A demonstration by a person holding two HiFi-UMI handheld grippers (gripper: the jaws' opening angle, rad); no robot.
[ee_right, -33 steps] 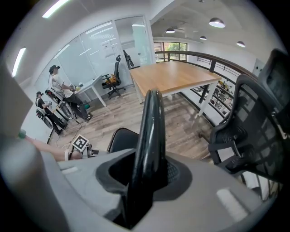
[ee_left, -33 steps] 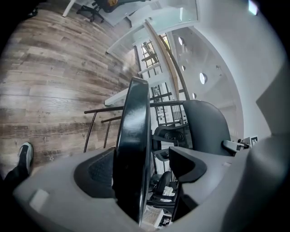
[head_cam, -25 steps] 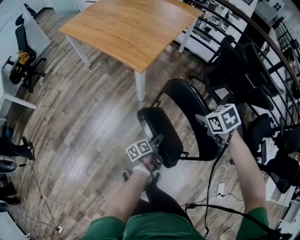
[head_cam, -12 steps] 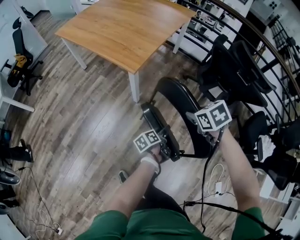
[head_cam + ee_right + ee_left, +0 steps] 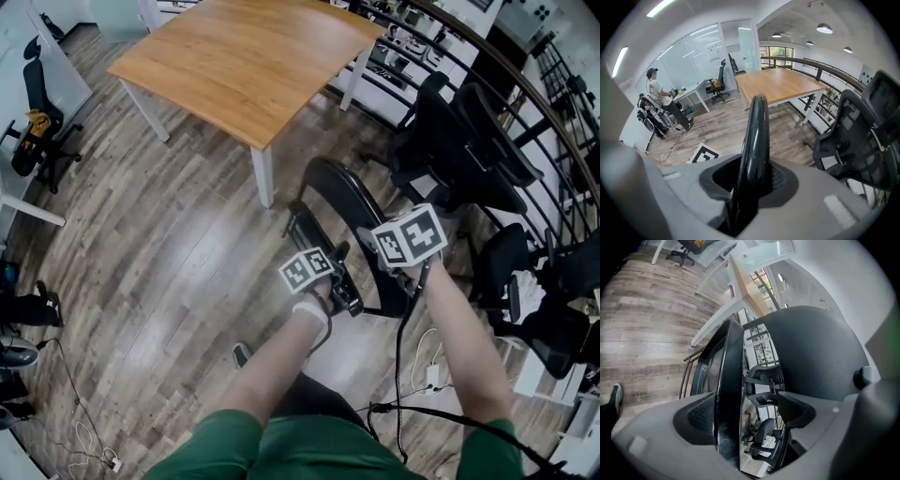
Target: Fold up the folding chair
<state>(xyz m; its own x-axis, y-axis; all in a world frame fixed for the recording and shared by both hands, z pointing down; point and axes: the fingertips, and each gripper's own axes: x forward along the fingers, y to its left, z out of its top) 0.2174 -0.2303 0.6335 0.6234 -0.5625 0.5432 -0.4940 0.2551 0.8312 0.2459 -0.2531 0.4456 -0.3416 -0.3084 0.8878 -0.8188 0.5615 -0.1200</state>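
The black folding chair stands on the wood floor, its seat (image 5: 312, 242) tipped up nearly on edge close to the backrest (image 5: 349, 195). My left gripper (image 5: 340, 284) is at the seat's near rim. In the left gripper view the seat rim (image 5: 729, 380) runs between the jaws of my left gripper (image 5: 747, 412), which are opening. One pad lies beside the rim and the other pad (image 5: 794, 409) stands well apart from it. My right gripper (image 5: 377, 251) is shut on the top edge of the backrest (image 5: 757, 126), which rises from between the jaws of my right gripper (image 5: 751, 183).
A wooden table (image 5: 248, 56) on white legs stands just behind the chair. Black office chairs (image 5: 473, 141) and a railing crowd the right side. Cables (image 5: 433, 367) lie on the floor near my foot (image 5: 242, 354). A person (image 5: 657, 91) sits at desks far off.
The seat has swung up from lying flat to standing close against the backrest. My left gripper moved up and to the right with it. The right gripper kept its hold.
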